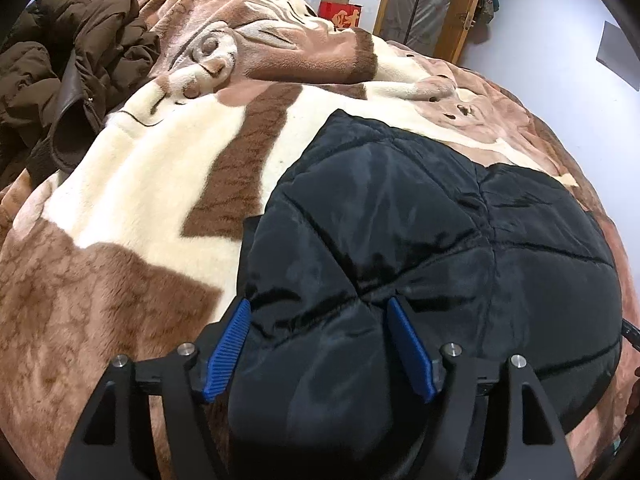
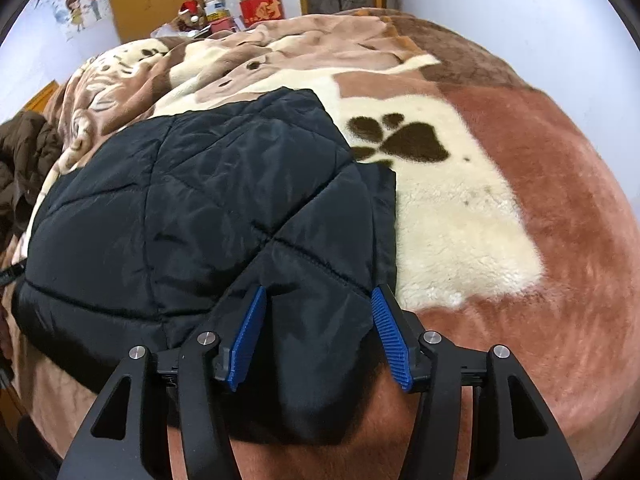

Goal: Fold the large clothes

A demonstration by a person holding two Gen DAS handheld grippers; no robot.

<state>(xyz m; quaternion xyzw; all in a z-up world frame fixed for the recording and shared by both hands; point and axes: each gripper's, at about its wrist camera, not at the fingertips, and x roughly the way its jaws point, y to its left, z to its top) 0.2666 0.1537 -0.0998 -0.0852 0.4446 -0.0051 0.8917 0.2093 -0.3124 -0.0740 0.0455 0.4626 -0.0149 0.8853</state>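
A black quilted puffer jacket (image 1: 400, 220) lies folded into a compact bundle on a plush brown and cream blanket (image 1: 132, 200). My left gripper (image 1: 318, 308) is open, its blue pads (image 1: 230, 344) straddling the jacket's near left corner. In the right wrist view the same jacket (image 2: 200, 192) fills the centre left. My right gripper (image 2: 318, 294) is open too, its blue pads (image 2: 390, 340) on either side of the jacket's near right corner, which hangs toward the camera. Neither pair of fingers presses the fabric.
A brown puffer coat (image 1: 68, 72) is heaped at the far left of the bed, also visible in the right wrist view (image 2: 24, 156). Red and cardboard boxes (image 2: 260, 4) and wooden doors stand beyond the bed. A paw-print patch (image 2: 400, 136) lies right of the jacket.
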